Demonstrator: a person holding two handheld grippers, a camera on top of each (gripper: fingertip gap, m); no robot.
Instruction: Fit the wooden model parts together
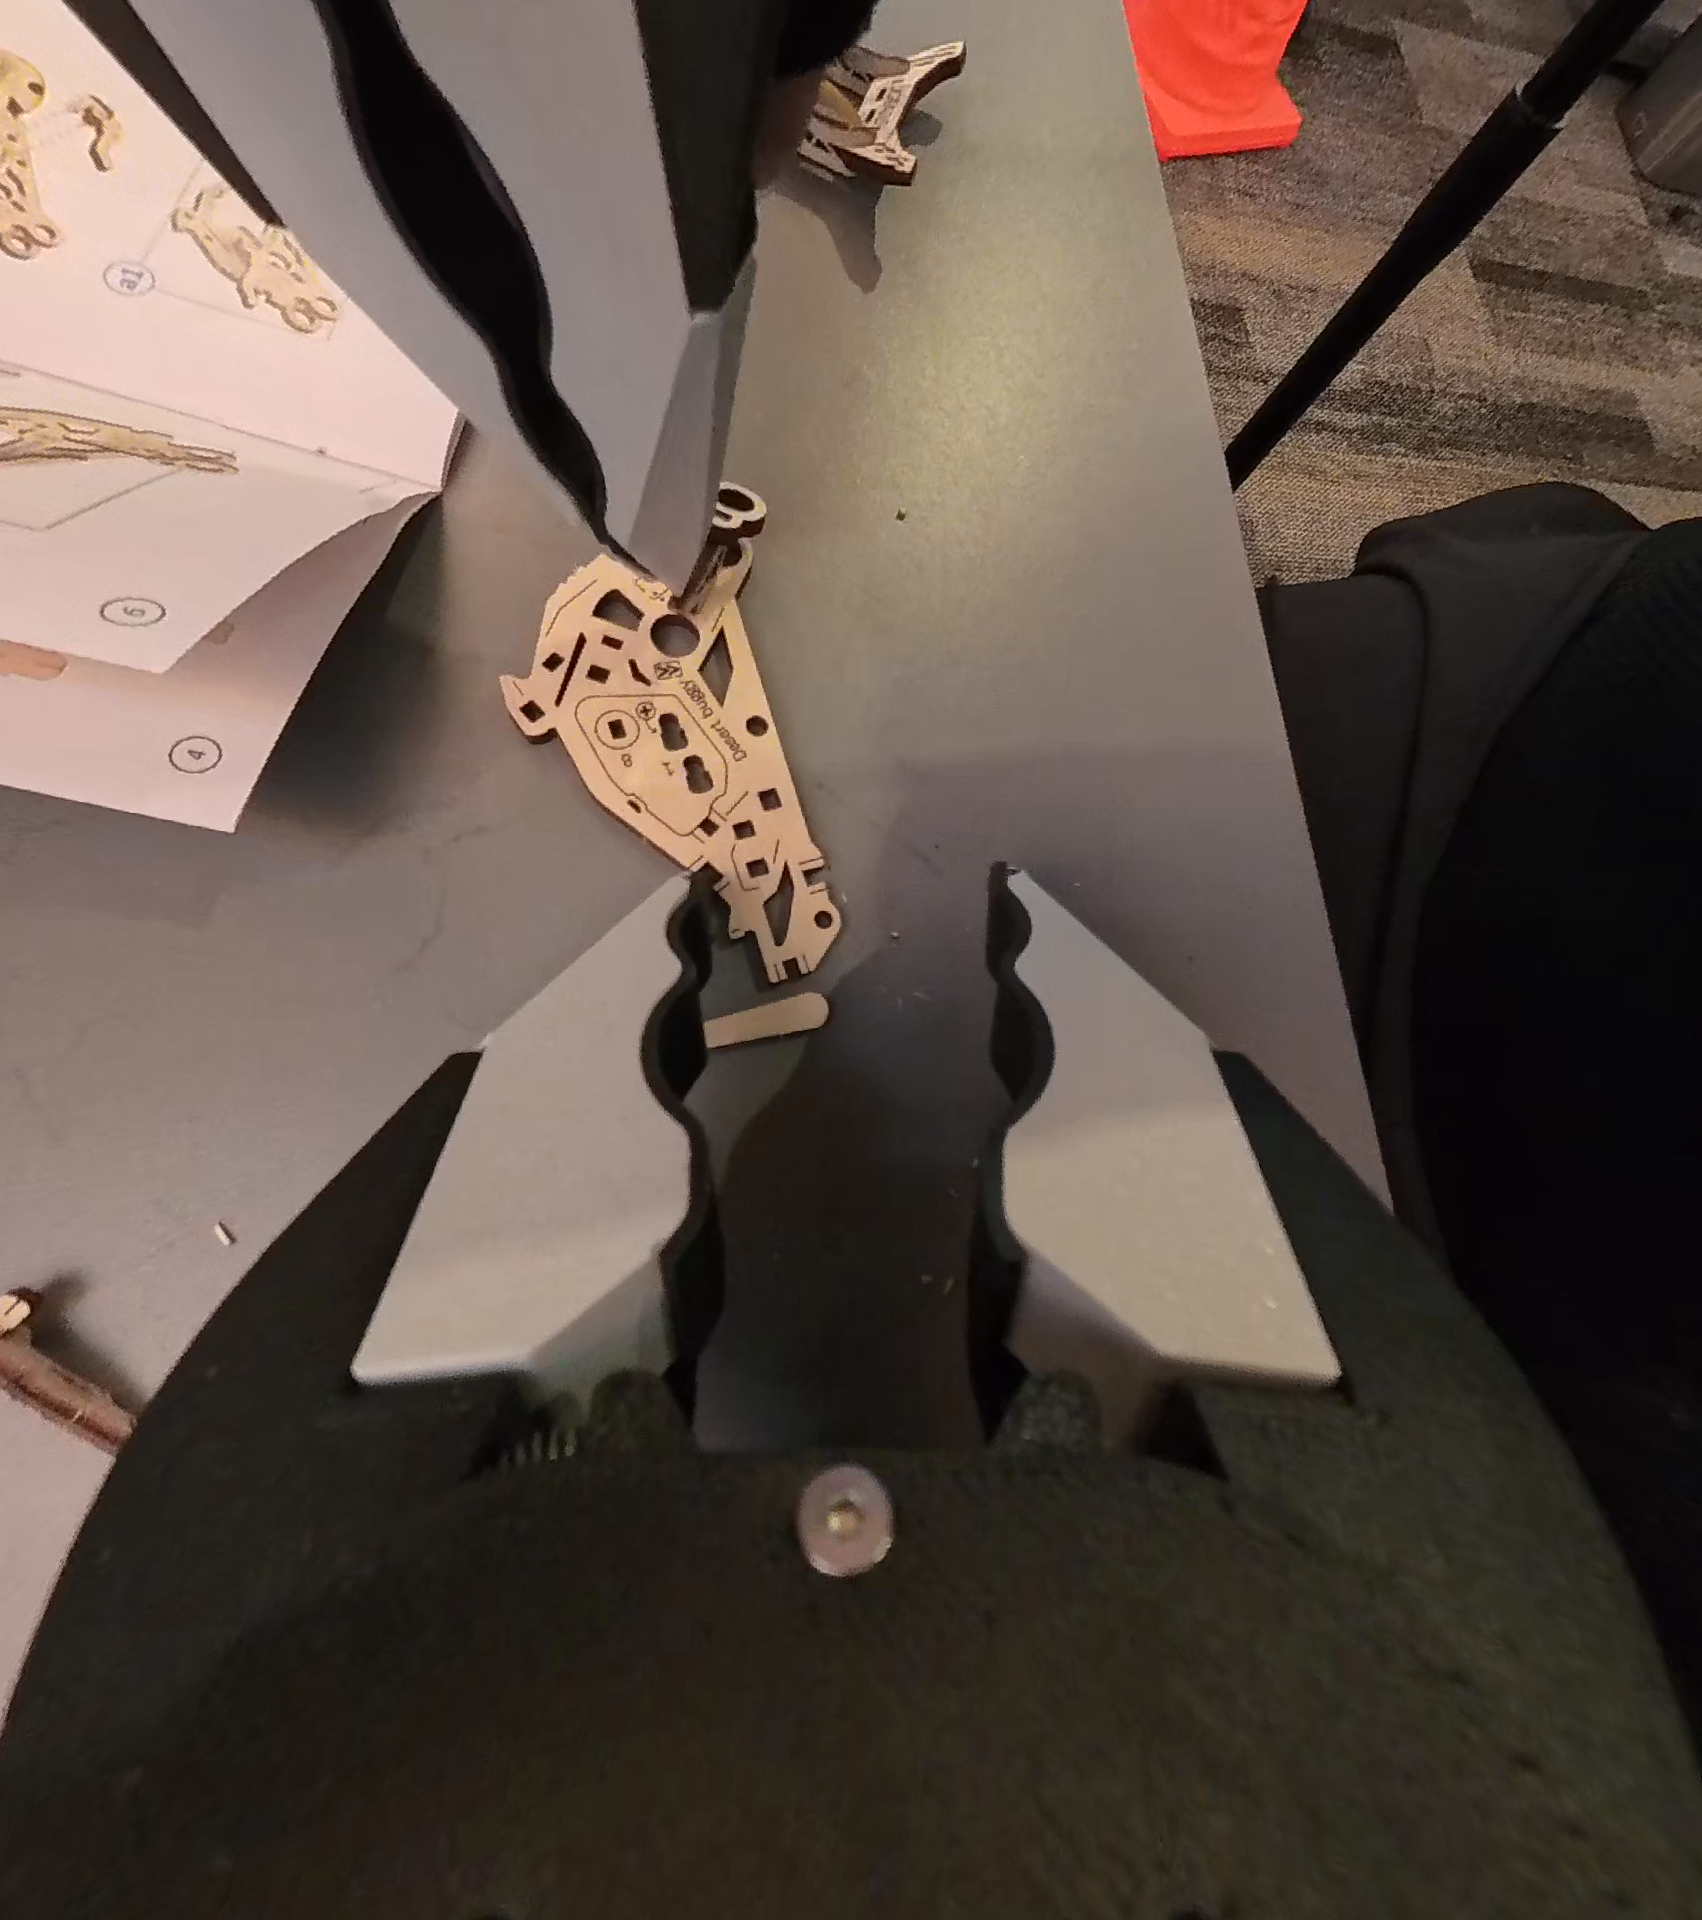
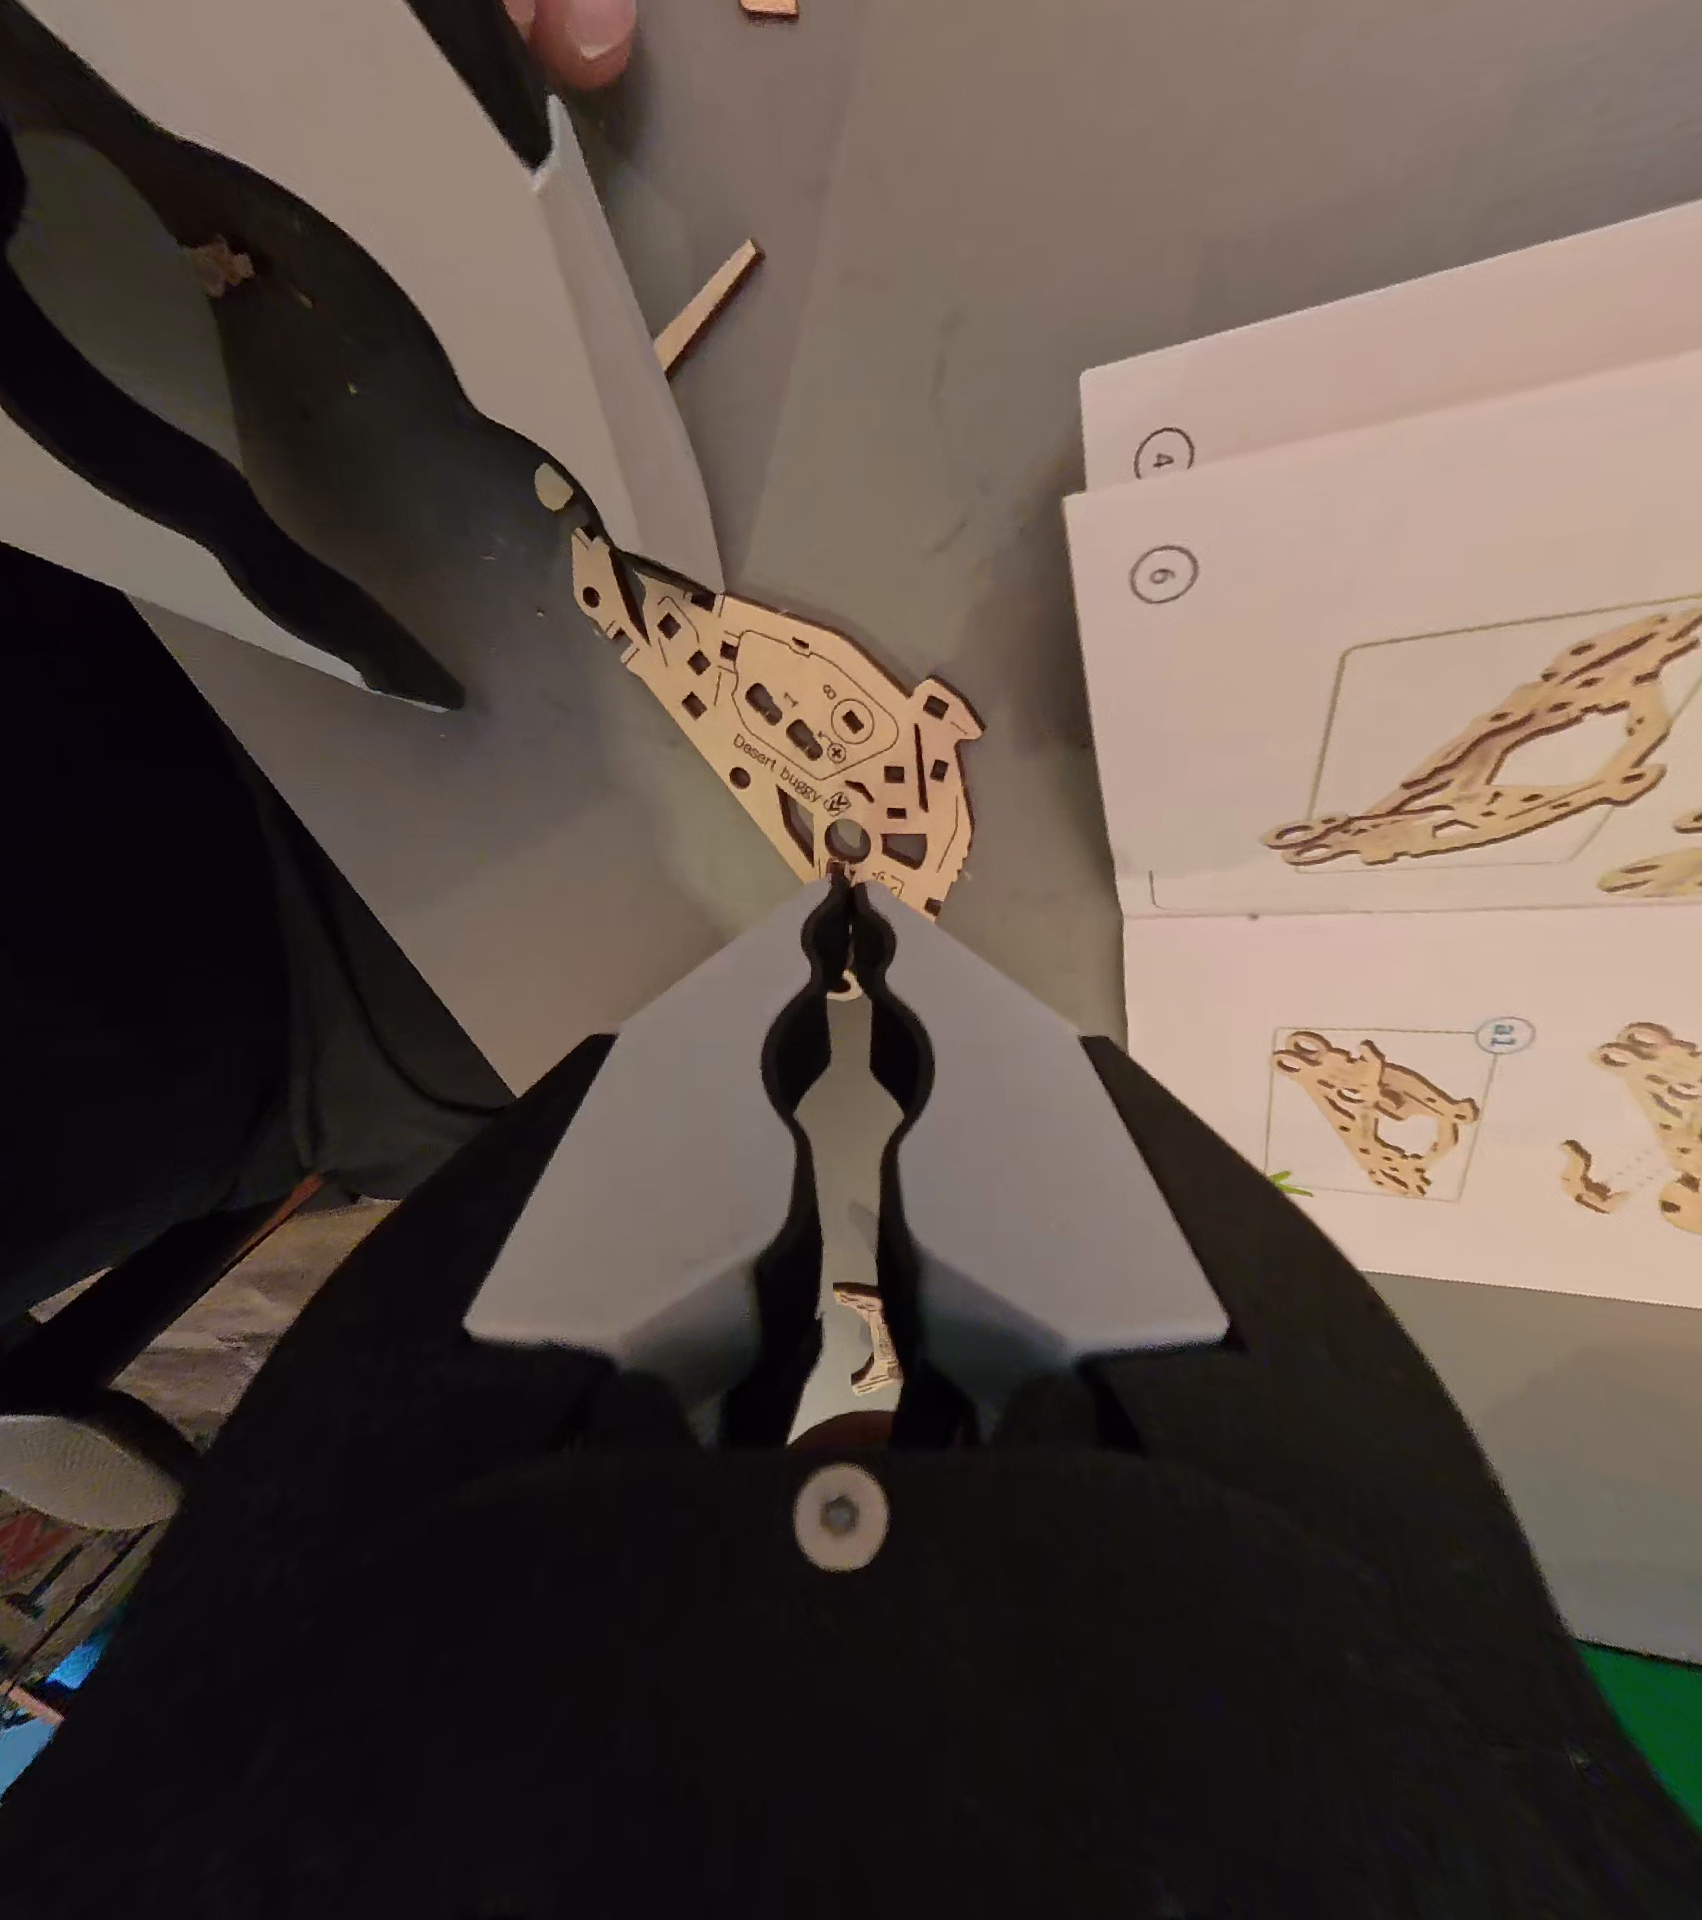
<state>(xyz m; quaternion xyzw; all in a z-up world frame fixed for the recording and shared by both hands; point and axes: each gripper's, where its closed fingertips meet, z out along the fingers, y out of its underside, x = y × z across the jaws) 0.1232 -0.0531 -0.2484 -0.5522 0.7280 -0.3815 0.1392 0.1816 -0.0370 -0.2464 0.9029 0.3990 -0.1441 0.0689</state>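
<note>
A flat pale wooden plate (image 1: 665, 764) with many cut-outs lies on the grey table (image 1: 1013, 582); it also shows in the right wrist view (image 2: 805, 717). My right gripper (image 2: 839, 883) is shut on a small wooden part (image 1: 735, 525) with a ring end. It holds the part on edge against the plate beside its round hole (image 2: 845, 837). My left gripper (image 1: 847, 883) is open and holds nothing. Its left fingertip (image 1: 683, 894) is at the plate's other end, and in the right wrist view that fingertip (image 2: 608, 556) touches the plate.
An open instruction booklet (image 1: 99, 468) lies left of the plate, also (image 2: 1449, 727). A short wooden stick (image 1: 769, 1023) lies between my left fingers. More wooden parts (image 1: 878, 104) sit at the back, a brown piece (image 1: 26, 1361) at the left. The table edge (image 1: 1231, 582) runs along the right. The grippers' ends are close to 7 centimeters from one another.
</note>
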